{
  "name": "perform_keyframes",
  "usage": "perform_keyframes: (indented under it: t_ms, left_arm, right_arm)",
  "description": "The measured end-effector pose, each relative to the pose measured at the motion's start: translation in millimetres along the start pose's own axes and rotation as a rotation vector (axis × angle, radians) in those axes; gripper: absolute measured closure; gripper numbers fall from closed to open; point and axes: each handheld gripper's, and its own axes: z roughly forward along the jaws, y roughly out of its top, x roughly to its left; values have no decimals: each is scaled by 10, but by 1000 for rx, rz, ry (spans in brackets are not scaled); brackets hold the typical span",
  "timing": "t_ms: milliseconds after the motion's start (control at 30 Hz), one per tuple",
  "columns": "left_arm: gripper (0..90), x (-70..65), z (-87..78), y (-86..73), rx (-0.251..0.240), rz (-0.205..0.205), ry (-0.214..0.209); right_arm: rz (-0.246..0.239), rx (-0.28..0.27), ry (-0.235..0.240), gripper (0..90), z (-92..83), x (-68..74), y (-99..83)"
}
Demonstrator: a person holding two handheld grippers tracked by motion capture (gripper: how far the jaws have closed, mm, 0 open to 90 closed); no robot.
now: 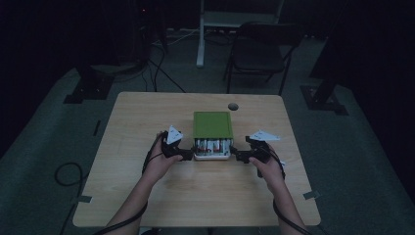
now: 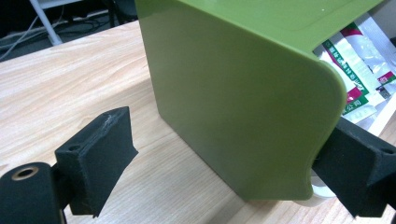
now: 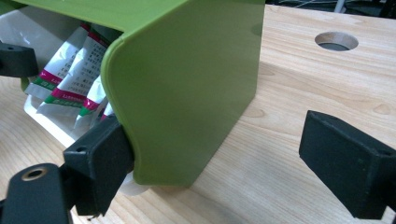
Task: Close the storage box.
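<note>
A green box (image 1: 212,125) stands in the middle of the wooden table (image 1: 147,117), with its white drawer (image 1: 212,156) pulled out toward me. Foil sachets (image 1: 211,146) with red and green print stand in the drawer. My left gripper (image 1: 188,155) is at the box's front left corner. Its jaws straddle the green side wall (image 2: 233,102): one pad (image 2: 359,168) rests at the wall's front edge and the other pad (image 2: 100,158) stands well clear. My right gripper (image 1: 236,156) mirrors this at the front right corner, astride that wall (image 3: 187,84), with sachets (image 3: 74,74) visible beyond. Both are open.
A round cable hole (image 1: 233,106) lies in the tabletop just behind the box, also seen as a hole (image 3: 336,41) past the right wall. A dark chair (image 1: 259,49) and a stand sit beyond the table. Cables trail on the floor at left.
</note>
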Motion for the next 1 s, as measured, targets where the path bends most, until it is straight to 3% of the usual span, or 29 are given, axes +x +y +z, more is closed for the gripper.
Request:
perform_keyframes:
  t_ms: [33,267,300,567,700,733,833,1000]
  left_arm:
    - [101,9,7,12,12,-26,4]
    - [149,-27,-4,9,2,-22,-19]
    - [148,-58,-21,13,-10,-35,-40]
    - [148,-116,-125,1,-14,-40,-81]
    - [148,-119,-157,-18,-13,-35,-62]
    - [148,-116,-170,-26,-15,-64,-51]
    - [148,-109,-198,-42,-24,-69,-27]
    - [149,-74,-239,-66,-43,-122,-7]
  right_arm:
    - [-1,0,-4,110,1,6,0]
    - [-10,-7,-11,130,-21,38,-3]
    - [-13,-13,-9,130,-49,52,-9]
    - [-23,-25,-1,129,-170,68,-68]
    - [-3,-33,-14,130,-228,39,-90]
    - [0,-34,-17,130,-240,30,-97]
    - [-9,-21,-40,130,-277,-1,-143]
    - [-29,-3,-68,129,-307,-19,-212]
